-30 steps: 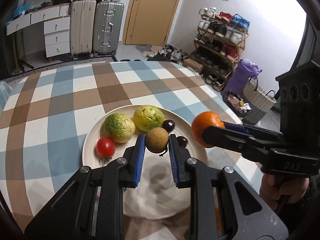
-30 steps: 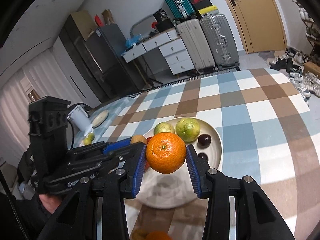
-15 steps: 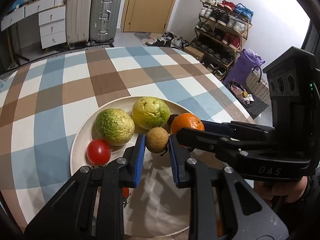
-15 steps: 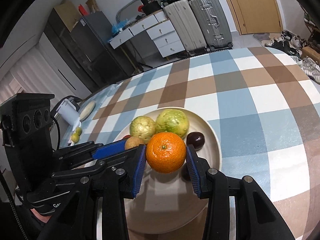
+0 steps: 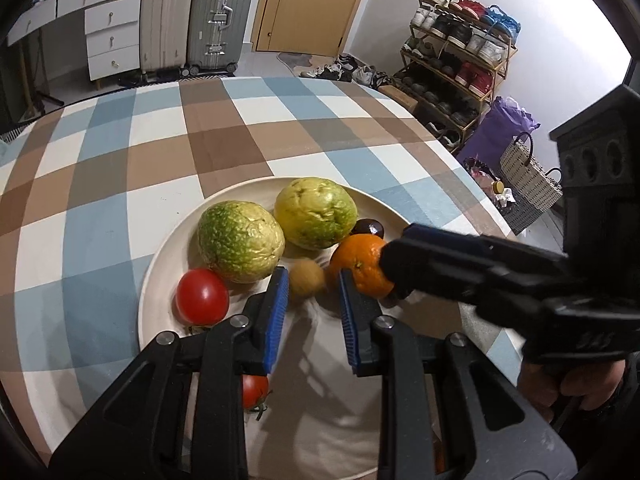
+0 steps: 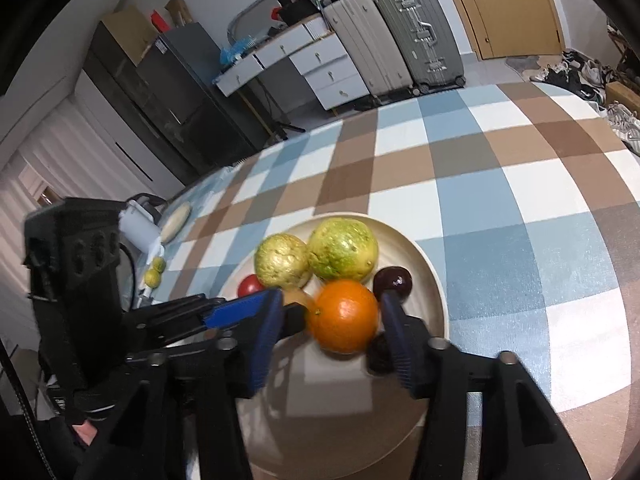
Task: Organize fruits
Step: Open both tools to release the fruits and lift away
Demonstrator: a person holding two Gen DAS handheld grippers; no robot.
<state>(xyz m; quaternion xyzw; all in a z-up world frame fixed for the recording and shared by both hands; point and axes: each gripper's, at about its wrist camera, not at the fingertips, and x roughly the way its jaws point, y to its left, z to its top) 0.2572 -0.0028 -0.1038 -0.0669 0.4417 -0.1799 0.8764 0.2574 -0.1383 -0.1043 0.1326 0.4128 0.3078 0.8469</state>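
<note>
A cream plate (image 5: 160, 280) on the checked table holds two green-yellow guavas (image 5: 240, 240) (image 5: 316, 212), a red tomato (image 5: 202, 296), and dark plums (image 5: 368, 227). My left gripper (image 5: 313, 280) is open, its jaws apart from the small brown fruit (image 5: 306, 278), which looks blurred between them over the plate. My right gripper (image 6: 330, 316) is open, its jaws standing off the orange (image 6: 344, 316), which sits low on the plate (image 6: 424, 264) beside the guavas. The orange also shows in the left wrist view (image 5: 358, 266).
A second tomato (image 5: 254, 390) lies under my left gripper. Two small green fruits (image 6: 154, 272) and a white appliance (image 6: 138, 224) stand at the table's left edge. Suitcases, drawers and a shoe rack stand beyond the table.
Both grippers came down to the plate and opened. The brown fruit and the orange have been let go among the other fruit.
</note>
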